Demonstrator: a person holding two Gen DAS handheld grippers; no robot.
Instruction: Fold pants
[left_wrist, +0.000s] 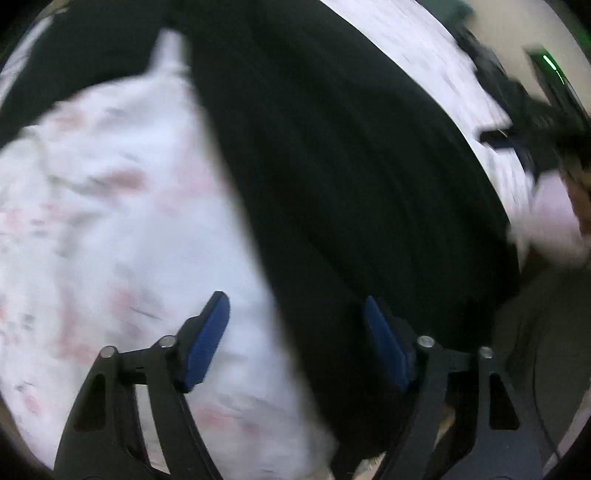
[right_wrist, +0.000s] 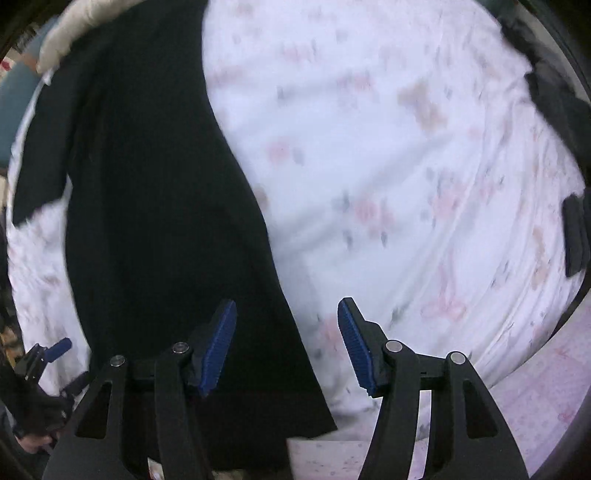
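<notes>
Black pants (left_wrist: 351, 166) lie spread over a white floral bedsheet (left_wrist: 110, 221), blurred in the left wrist view. My left gripper (left_wrist: 295, 332) hangs open above the pants' left edge, with nothing between its blue pads. In the right wrist view the pants (right_wrist: 155, 221) run from the top left down to the bottom centre. My right gripper (right_wrist: 288, 339) is open over their right edge, one pad above the black cloth, the other above the sheet (right_wrist: 388, 166). Each gripper also shows in the other's view: the right gripper (left_wrist: 517, 136) and the left gripper (right_wrist: 48, 354).
A pale cushion (right_wrist: 74, 26) lies beyond the pants at the top left. Dark clothing (right_wrist: 554, 92) is bunched at the bed's far right, with a dark flat object (right_wrist: 574, 236) below it. The bed's edge (right_wrist: 535, 406) runs along the lower right. Grey floor (left_wrist: 546, 332) shows beside the bed.
</notes>
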